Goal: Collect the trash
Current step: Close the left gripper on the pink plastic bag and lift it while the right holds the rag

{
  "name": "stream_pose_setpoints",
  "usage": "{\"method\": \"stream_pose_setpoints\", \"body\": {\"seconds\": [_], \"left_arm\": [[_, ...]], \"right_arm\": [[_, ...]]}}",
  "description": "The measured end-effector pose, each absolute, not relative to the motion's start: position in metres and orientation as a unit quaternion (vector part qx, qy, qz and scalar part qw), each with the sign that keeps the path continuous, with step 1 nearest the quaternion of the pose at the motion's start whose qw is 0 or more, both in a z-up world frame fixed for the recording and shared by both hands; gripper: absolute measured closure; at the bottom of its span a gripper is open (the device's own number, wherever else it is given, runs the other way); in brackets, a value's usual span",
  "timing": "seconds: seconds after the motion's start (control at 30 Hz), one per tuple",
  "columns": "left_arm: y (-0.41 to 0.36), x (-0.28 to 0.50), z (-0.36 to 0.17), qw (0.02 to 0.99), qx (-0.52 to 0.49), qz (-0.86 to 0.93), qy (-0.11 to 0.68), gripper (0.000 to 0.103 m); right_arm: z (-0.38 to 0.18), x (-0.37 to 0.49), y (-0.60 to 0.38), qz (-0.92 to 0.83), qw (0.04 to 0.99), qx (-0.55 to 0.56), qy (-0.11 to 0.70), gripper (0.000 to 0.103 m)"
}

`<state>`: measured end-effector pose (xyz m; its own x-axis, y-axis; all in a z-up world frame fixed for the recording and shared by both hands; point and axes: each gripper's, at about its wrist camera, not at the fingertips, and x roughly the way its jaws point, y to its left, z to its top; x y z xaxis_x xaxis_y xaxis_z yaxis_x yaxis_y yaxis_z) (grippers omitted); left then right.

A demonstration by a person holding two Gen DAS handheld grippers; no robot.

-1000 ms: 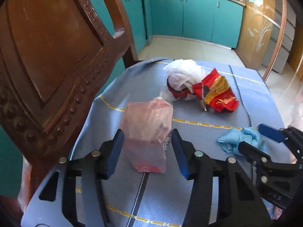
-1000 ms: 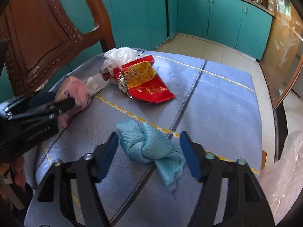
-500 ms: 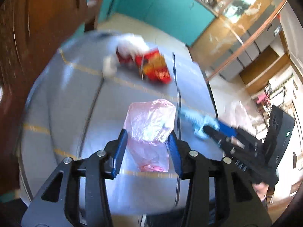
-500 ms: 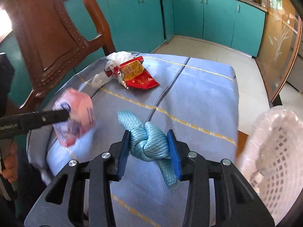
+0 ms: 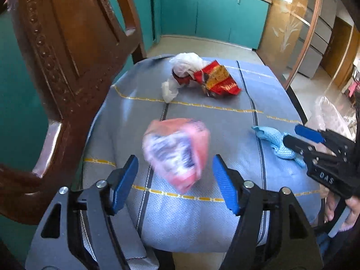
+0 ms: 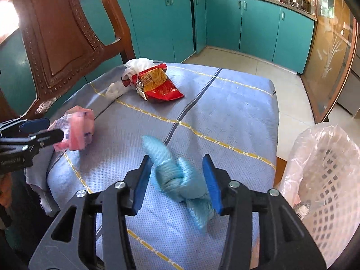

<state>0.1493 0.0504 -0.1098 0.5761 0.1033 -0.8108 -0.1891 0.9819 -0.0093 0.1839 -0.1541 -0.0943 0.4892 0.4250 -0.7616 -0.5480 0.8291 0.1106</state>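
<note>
Blue checked cloth [image 6: 236, 121] on tabletop, teal cabinets [image 6: 258, 27] behind, wood chair [image 6: 60, 40] at L, lined basket [image 6: 326, 168] at R, L tool [image 5: 175, 180] just opened, blurred pink bag [image 5: 177, 150] loose between pads, R tool [image 6: 177, 180] just widened, pads clear of blue wad [image 6: 180, 177].

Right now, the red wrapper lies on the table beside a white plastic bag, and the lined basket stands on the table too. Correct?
No. The lined basket stands off the table, past its right edge, as the right wrist view shows. The red wrapper does lie on the table beside the white plastic bag.
</note>
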Motion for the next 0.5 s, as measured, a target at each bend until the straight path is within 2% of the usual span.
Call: {"method": "stream_pose_setpoints", "body": {"seconds": [0.23, 0.5], "left_arm": [[0.056, 0.156, -0.126, 0.875, -0.060, 0.088, 0.473, 0.030], [0.064, 0.163, -0.139, 0.870, -0.081, 0.089, 0.479, 0.030]], "right_arm": [[-0.097, 0.181, -0.140, 0.289, 0.860, -0.093, 0.411, 0.045], [-0.103, 0.180, -0.132, 0.285, 0.859, -0.110, 0.411, 0.043]]}}
